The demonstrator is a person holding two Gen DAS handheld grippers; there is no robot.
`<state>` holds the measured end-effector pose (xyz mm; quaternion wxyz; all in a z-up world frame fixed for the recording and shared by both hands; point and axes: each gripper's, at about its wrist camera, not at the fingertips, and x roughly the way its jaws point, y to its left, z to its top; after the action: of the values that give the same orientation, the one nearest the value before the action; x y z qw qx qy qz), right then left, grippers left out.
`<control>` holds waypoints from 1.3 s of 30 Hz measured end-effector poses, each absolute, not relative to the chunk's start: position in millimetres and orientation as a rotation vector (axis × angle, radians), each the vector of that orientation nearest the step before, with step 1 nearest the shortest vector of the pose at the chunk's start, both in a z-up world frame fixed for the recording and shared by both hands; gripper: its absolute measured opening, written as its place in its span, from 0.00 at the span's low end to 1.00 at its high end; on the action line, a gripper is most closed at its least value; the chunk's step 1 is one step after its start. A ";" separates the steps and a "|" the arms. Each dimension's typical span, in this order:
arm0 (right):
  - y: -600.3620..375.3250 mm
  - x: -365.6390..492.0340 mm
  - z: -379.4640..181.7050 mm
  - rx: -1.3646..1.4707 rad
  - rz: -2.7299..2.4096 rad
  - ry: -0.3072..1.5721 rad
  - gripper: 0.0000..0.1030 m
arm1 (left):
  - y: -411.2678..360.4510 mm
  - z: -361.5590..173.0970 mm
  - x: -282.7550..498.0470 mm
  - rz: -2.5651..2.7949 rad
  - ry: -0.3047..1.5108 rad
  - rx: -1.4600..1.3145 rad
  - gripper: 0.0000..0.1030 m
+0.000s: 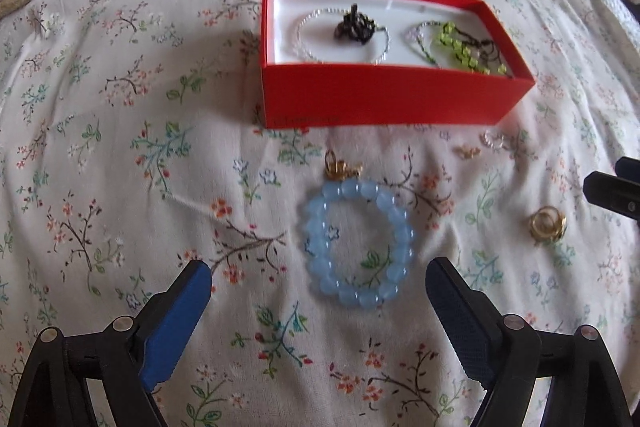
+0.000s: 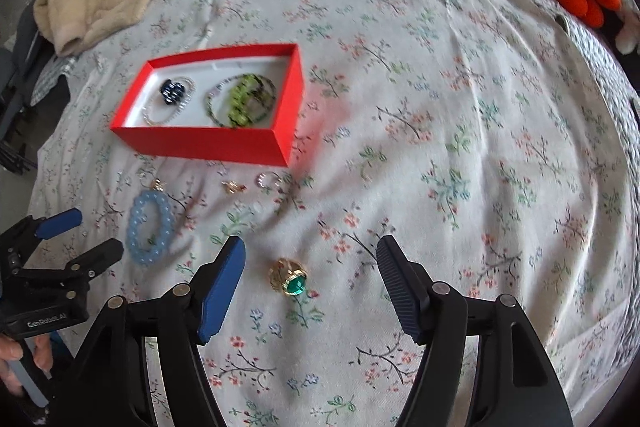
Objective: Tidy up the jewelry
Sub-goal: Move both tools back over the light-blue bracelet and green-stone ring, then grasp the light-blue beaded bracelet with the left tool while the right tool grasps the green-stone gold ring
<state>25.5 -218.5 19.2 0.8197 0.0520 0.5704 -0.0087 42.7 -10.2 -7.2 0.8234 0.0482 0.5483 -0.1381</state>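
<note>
The pale blue translucent bead bracelet (image 1: 357, 242) lies flat on the floral bedsheet (image 1: 120, 147), a closed ring with no long axis to speak of, directly ahead of my left gripper (image 1: 318, 277). Its near edge sits just between and beyond the two blue-padded fingertips (image 1: 196, 277), which stand wide apart and hold nothing. I judge I only need to push forward and down so one finger goes inside the ring and one outside.

Touching the bracelet's far rim is a small gold charm (image 1: 342, 167). Beyond that stands the open red cardboard box with a white lining (image 1: 392, 95), already holding a clear bead bracelet with a dark cluster on it (image 1: 356, 25) and green and dark beaded strands (image 1: 460, 47). The box lies straight past the bracelet, so the carry looks like a short forward lift.

My right gripper (image 2: 311, 259) is likewise spread and empty, hovering over a gold ring with a green stone (image 2: 290, 277) that lies between its fingers, slightly toward the left one. Near the box front lie a small gold piece (image 2: 233, 187) and a pinkish clear ring (image 2: 269, 179). The left gripper is plainly nearer the bracelet; the right, the ring.
</note>
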 end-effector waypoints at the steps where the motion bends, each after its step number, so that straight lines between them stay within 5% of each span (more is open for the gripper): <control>1: -221.3 24.2 15.2 0.118 -0.026 1.231 0.69 | -11.4 -11.4 40.6 -0.296 1.172 0.111 0.88; 28: -201.3 8.1 -41.7 -0.067 -0.020 1.384 0.75 | -37.0 -52.3 46.7 -0.256 1.164 0.196 0.87; 33: -204.0 7.7 -41.2 -0.067 -0.021 1.383 0.75 | -44.1 -50.6 52.7 -0.252 1.140 0.197 0.77; 39: -204.6 12.2 -43.3 -0.069 -0.024 1.383 0.75 | -42.4 -45.5 49.8 -0.242 1.116 0.220 0.49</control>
<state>12.2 -204.6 -43.3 0.7696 -0.0320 0.6377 -0.0112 49.8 -42.4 -45.5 0.8358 0.1039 0.5269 -0.1143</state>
